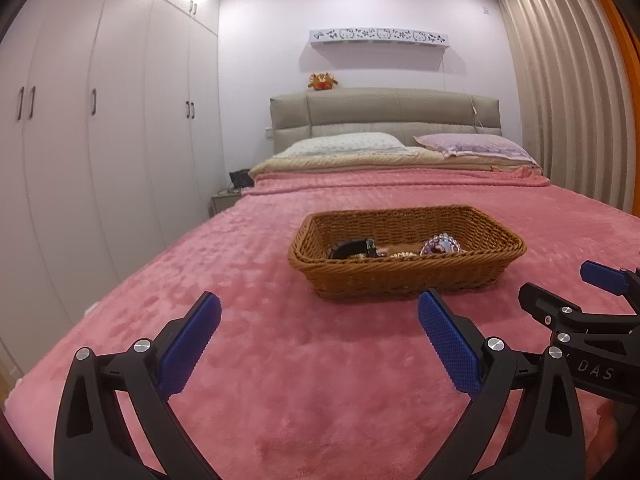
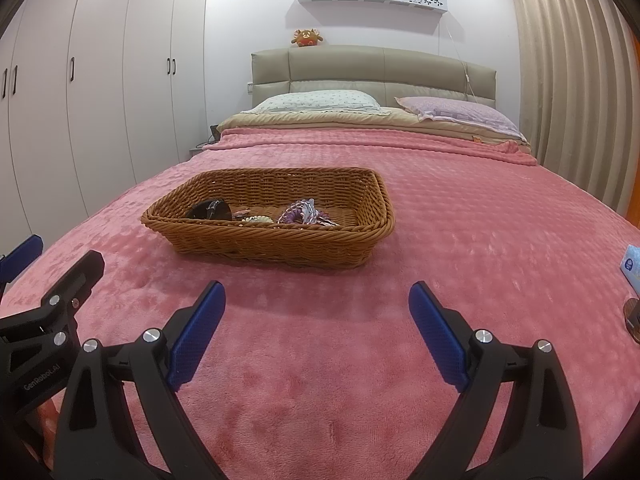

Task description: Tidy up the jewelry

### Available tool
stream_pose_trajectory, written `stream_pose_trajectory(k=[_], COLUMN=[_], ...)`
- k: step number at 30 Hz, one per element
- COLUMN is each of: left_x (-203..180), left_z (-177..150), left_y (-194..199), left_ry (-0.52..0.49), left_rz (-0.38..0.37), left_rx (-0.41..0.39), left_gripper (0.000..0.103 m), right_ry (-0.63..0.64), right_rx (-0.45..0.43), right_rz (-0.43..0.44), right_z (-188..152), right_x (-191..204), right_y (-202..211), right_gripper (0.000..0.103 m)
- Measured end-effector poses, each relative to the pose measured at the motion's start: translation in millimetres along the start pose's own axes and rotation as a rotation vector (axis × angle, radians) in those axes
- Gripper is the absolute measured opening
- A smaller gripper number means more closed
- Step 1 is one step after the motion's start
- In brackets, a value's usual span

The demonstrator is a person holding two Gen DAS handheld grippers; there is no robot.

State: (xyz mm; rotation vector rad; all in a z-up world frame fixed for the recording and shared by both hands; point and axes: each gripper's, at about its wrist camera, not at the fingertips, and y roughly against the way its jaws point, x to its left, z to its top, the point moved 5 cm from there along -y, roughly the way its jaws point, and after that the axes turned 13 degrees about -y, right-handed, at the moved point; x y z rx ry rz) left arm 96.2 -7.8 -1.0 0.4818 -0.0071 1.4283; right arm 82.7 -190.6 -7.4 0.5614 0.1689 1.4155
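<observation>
Wicker basket [image 2: 264, 216] sits mid-frame on the pink blanket [image 2: 460, 240], its near wall half-hiding the jewelry [image 2: 304, 213]; pieces blur together. My left gripper [image 1: 320, 320] and right gripper [image 2: 316, 312] both gape wide, holding nothing.

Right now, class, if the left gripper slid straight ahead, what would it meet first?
Probably the near wall of the basket, slightly to its right; only bare pink blanket lies before the open left gripper.

The right gripper [image 1: 568, 292] carries the white letters "DAS" on its black body. The left gripper [image 2: 52, 256] bears "GenRobot.AI" along its side.
</observation>
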Motion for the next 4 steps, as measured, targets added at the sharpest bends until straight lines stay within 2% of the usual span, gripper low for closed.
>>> stream_pose_trajectory(k=[4], left_x=[0.1], left_z=[-0.3], left_y=[-0.4], left_ry=[-0.002], left_rz=[-0.005], left_rx=[0.004], left_gripper=[0.096], right_ry=[0.001], right_rx=[0.001], right_rz=[-0.001], right_z=[0.1], right_x=[-0.3], right_y=[-0.1], right_gripper=[0.089])
